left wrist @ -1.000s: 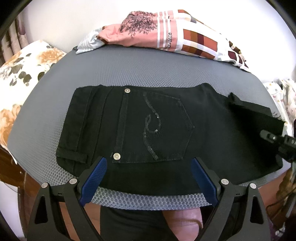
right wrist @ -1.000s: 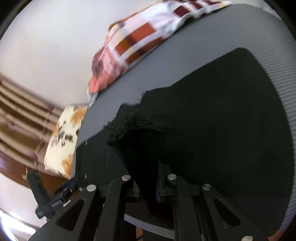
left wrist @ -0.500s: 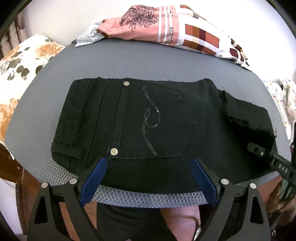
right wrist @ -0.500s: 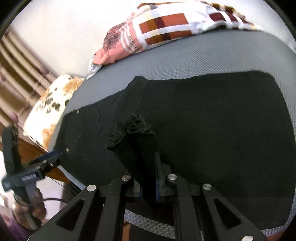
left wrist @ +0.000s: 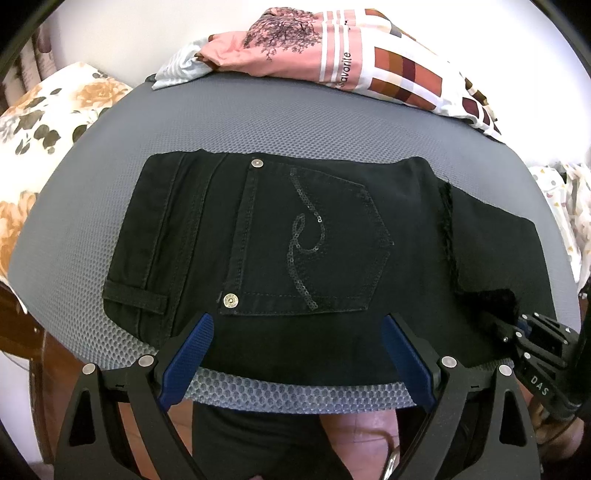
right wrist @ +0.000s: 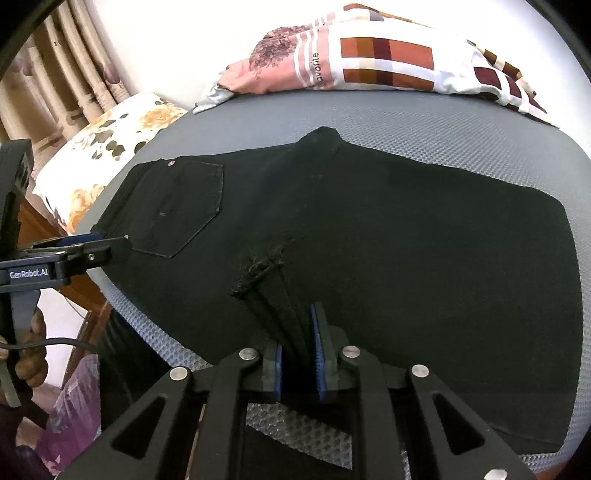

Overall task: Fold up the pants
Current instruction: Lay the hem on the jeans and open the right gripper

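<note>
A plain white wall (left wrist: 110, 33) backs the grey mesh-covered table (left wrist: 258, 125), beige patterned curtains (right wrist: 66, 85) hanging at left.

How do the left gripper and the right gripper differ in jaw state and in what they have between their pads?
The left gripper stands wide open with nothing between its blue pads; the right gripper is nearly shut, its jaws just having been opening, with the frayed hem of the black pants between its pads. The left gripper hovers at the near edge by the back pocket; the right gripper is at the folded-over leg end. Both have black frames and blue pads.
</note>
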